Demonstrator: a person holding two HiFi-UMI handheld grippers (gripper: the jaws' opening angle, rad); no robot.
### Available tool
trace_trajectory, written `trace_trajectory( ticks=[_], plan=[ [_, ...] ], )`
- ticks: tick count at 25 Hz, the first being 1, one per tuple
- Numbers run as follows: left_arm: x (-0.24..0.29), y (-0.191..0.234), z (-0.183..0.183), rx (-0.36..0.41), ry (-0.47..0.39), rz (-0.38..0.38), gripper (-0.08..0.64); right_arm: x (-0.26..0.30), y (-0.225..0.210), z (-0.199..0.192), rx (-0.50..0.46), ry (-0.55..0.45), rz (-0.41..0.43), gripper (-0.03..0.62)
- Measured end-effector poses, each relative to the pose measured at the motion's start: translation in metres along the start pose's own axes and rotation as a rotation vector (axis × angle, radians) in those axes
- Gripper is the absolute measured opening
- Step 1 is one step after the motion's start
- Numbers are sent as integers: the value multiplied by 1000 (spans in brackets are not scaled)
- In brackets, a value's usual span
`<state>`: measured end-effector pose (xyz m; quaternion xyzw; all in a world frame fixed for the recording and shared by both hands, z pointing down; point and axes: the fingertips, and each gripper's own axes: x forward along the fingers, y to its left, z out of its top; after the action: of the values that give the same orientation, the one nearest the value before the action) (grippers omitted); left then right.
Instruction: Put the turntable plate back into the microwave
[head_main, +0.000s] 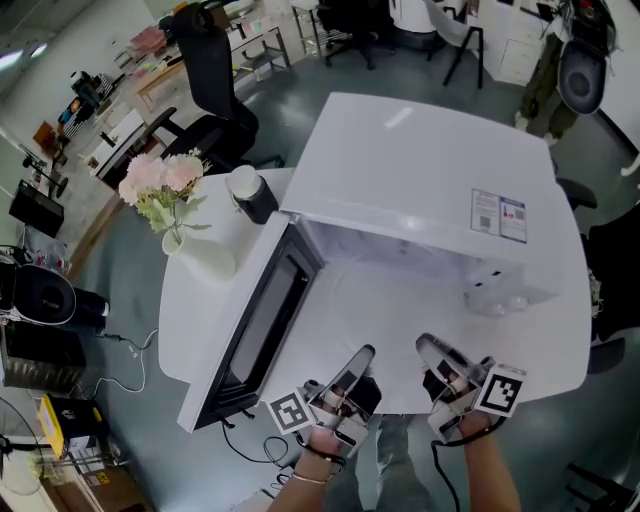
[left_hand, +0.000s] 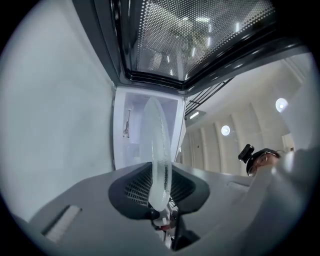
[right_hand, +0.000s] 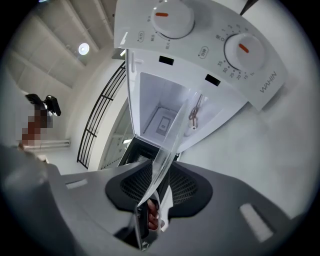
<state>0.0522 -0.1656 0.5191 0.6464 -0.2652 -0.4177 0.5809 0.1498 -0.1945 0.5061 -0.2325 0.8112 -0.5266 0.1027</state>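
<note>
The white microwave (head_main: 430, 170) stands on a round white table (head_main: 195, 310) with its door (head_main: 262, 325) swung open to the left. The clear glass turntable plate (head_main: 395, 300) lies roughly level at the mouth of the cavity, faint in the head view. My left gripper (head_main: 362, 355) and right gripper (head_main: 428, 348) are both shut on its near rim, side by side. In the left gripper view the plate (left_hand: 156, 150) shows edge-on between that gripper's (left_hand: 159, 197) pads, towards the cavity (left_hand: 132, 130). In the right gripper view the plate (right_hand: 165, 155) runs between that gripper's (right_hand: 152, 192) pads below the dials (right_hand: 200, 35).
A white vase of pink flowers (head_main: 185, 225) and a dark cup with a white lid (head_main: 250, 193) stand on the table left of the microwave. A black office chair (head_main: 210, 90) is beyond the table. The door's perforated window (left_hand: 195, 35) hangs close to the left gripper.
</note>
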Motion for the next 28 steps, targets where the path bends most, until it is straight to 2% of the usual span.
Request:
trace_trajectory(
  ticks=[7,11,17,20,24,28],
  plan=[
    [9,-3,1,10,6,-26,66,-6,1,-1,-49,23,-41,130],
    [15,-4,5,13,-5,-31,66,-13,5,3,-70,11,-59,133],
    [20,-5,9,36,-7,-27,68,-34,2,0,-158,8,-122,133],
    [23,-4,11,30,-11,-29,69,-46,-4,2,-240,-5,-206,132],
    [26,-2,14,35,-23,-24,69,-62,-15,5,-393,-30,-376,129],
    [28,1,17,45,-29,-13,71,-68,-20,5,-479,-55,-480,120]
  ],
)
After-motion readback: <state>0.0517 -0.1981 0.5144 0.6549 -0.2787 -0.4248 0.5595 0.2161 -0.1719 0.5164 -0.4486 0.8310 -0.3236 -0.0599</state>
